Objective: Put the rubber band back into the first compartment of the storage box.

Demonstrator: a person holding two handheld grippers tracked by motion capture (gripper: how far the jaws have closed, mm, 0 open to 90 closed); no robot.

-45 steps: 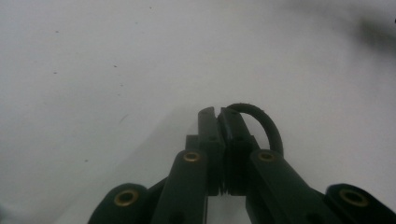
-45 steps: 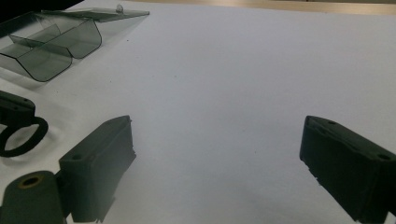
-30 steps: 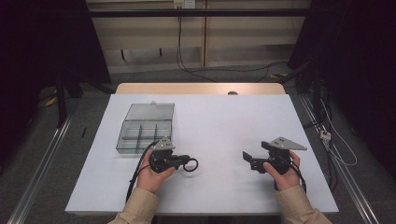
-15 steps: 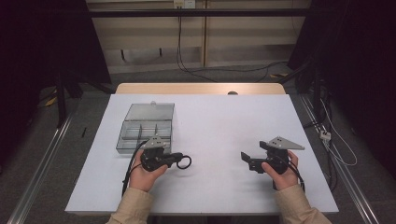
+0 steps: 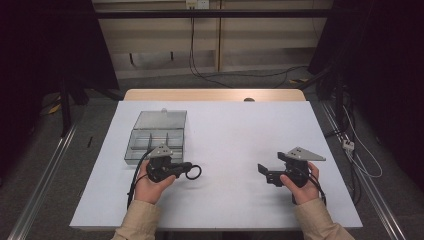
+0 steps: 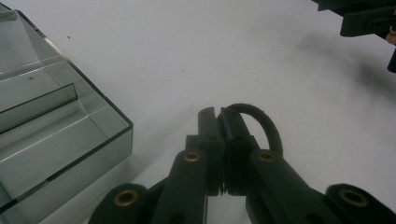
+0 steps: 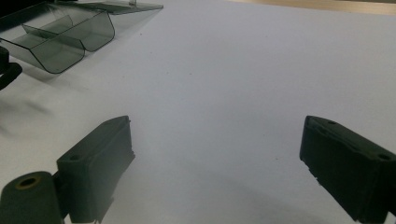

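In the high view the left gripper (image 5: 187,171) sits at lower left of centre on the white surface (image 5: 235,135), its jaws clamped on a black rubber ring (image 5: 194,172) that sticks out toward the middle of the frame. The left gripper view shows the ring (image 6: 261,123) pinched between the closed jaws, looping up just above the surface. The clear plastic compartment box (image 5: 156,137) lies open at upper left of that gripper, lid folded back, its compartments apparently empty.

The right gripper (image 5: 264,172) rests at lower right, jaws spread wide and holding nothing, well apart from the box.

Judging from this, the ring is picked up but not yet stowed: carrying it to the box and dropping it into a compartment remains.
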